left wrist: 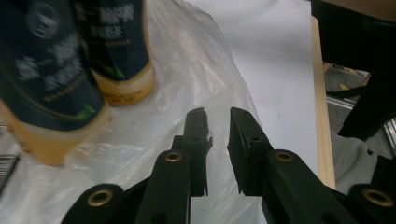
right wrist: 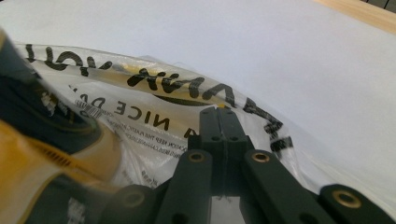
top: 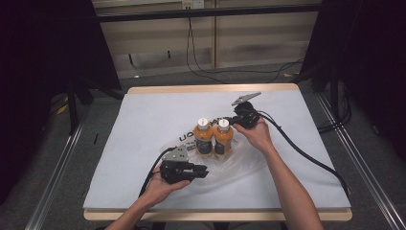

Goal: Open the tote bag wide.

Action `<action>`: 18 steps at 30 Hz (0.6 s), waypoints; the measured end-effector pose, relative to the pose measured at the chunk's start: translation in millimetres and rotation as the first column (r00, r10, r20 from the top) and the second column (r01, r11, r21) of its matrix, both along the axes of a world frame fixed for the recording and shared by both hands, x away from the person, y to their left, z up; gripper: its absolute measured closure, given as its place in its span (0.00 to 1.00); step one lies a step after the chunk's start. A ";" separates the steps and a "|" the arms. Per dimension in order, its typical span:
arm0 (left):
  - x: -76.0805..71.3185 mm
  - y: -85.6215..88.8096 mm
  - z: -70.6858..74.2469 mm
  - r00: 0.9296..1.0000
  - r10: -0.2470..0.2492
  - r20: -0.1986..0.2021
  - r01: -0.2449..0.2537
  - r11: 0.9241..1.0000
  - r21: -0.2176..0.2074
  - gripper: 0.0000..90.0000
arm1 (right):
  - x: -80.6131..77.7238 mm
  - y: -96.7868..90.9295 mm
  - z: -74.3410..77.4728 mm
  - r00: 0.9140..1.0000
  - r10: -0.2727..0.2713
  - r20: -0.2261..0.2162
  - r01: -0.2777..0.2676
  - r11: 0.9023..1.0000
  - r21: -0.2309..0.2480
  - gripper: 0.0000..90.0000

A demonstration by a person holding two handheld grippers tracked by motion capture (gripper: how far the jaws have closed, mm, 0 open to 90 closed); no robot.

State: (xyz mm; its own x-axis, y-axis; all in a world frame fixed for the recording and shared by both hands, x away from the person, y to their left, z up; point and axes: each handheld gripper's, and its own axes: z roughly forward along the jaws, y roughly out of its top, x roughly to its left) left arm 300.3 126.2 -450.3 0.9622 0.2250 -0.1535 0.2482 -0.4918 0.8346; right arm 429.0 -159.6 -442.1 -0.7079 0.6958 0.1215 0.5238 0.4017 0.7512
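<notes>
Two orange drink bottles (top: pixel 203 136) (top: pixel 223 136) with white caps and dark labels stand side by side in a clear plastic bag (top: pixel 239 163) with black print. My right gripper (top: pixel 234 122) is just right of the bottles. In the right gripper view its jaws (right wrist: pixel 217 111) are pressed together, and the bag's film (right wrist: pixel 154 93) rises to their tips. A bottle (right wrist: pixel 37 154) looms blurred at that view's left. My left gripper (top: pixel 205 170) lies low in front of the bottles, over the bag's near part. Its jaws (left wrist: pixel 218 114) stand slightly apart with nothing between them, and both bottles (left wrist: pixel 46 79) (left wrist: pixel 116 46) are up to the left.
A white sheet (top: pixel 143 124) covers the wooden table (top: pixel 210 88). Each gripper trails a black cable (top: pixel 306 153) off the table's near side. Dark stands and cables crowd the floor beyond the far edge.
</notes>
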 end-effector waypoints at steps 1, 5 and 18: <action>1.1 2.0 1.7 1.000 0.010 0.000 -0.010 1.000 -0.009 0.84 | -2.2 -2.0 1.1 1.000 0.000 0.003 0.000 1.000 0.002 1.00; 6.9 12.0 6.9 0.999 0.046 0.001 -0.046 0.998 -0.042 0.81 | -9.9 -10.0 4.8 1.000 0.008 0.016 -0.008 1.000 0.011 1.00; 21.0 36.0 18.8 0.982 0.183 0.043 -0.179 0.980 -0.090 0.48 | -41.9 -33.2 16.2 0.996 -0.003 0.084 -0.001 0.999 0.050 0.82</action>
